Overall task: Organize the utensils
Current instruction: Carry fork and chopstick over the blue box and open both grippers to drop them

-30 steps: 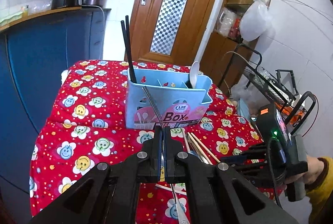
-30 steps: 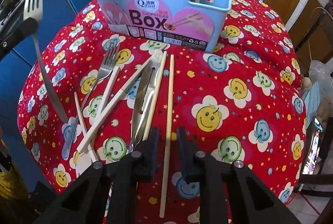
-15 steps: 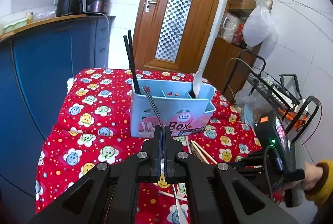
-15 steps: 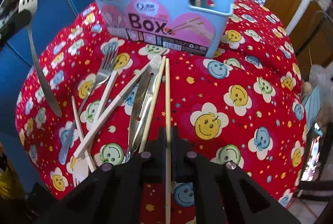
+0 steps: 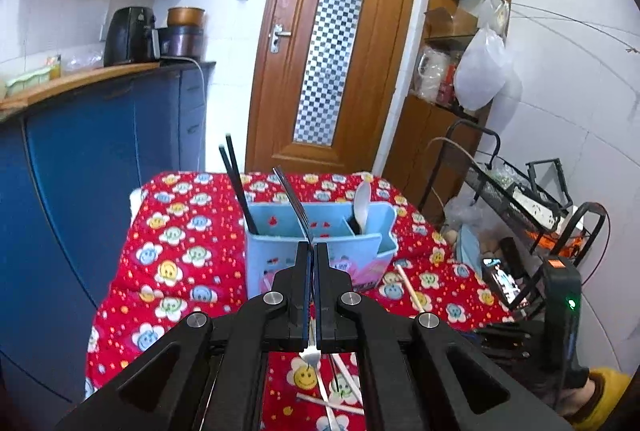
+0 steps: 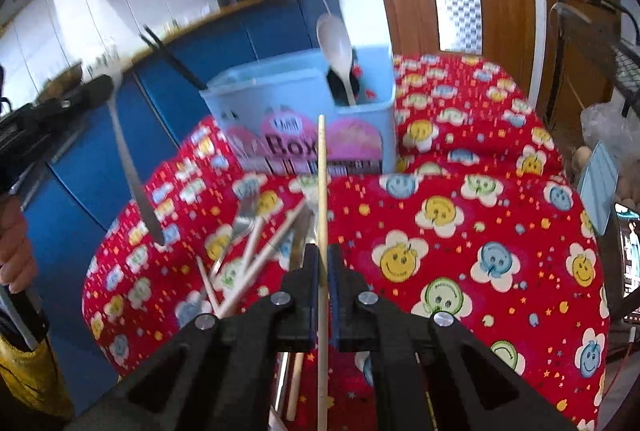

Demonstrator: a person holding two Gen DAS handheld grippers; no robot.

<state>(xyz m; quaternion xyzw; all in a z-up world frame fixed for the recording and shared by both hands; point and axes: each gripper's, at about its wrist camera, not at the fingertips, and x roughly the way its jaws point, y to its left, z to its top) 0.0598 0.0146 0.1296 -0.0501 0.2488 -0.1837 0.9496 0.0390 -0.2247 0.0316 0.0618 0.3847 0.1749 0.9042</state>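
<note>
Left-wrist view: the left tongs (image 5: pixel 312 263) are closed tight on a metal fork (image 5: pixel 294 203), gripped along its handle so that the tines rise toward the centre of the frame, above the middle of the blue utensil box (image 5: pixel 320 243). Holding it by the shaft leaves the handle end free below the jaws, which would suit lowering it end-first into a compartment.

The box stands upright at the centre of the frame on the tabletop (image 5: pixel 172 251), which is covered by a red smiley-flower cloth. Black chopsticks (image 5: pixel 236 183) lean out of its left compartment and a white spoon (image 5: pixel 362 201) stands in its right one; the middle compartment appears vacant, so it is the likely slot for the fork.

Right-wrist view: the right tongs (image 6: pixel 323 271) are pinched shut on a single pale wooden chopstick (image 6: pixel 321 171), held near its middle. Its tip reaches up to the front label of the box (image 6: pixel 304 119), and it appears clear of the cloth.

The remaining loose utensils (image 6: pixel 256 243), pale chopsticks and metal cutlery, lie crossed on the cloth at lower left of centre. The fork (image 6: pixel 124 159) in the other tongs hangs at the left edge. The upper part of this view is motion-blurred.

Each hand carries one item, so two compartments can be served together.
</note>
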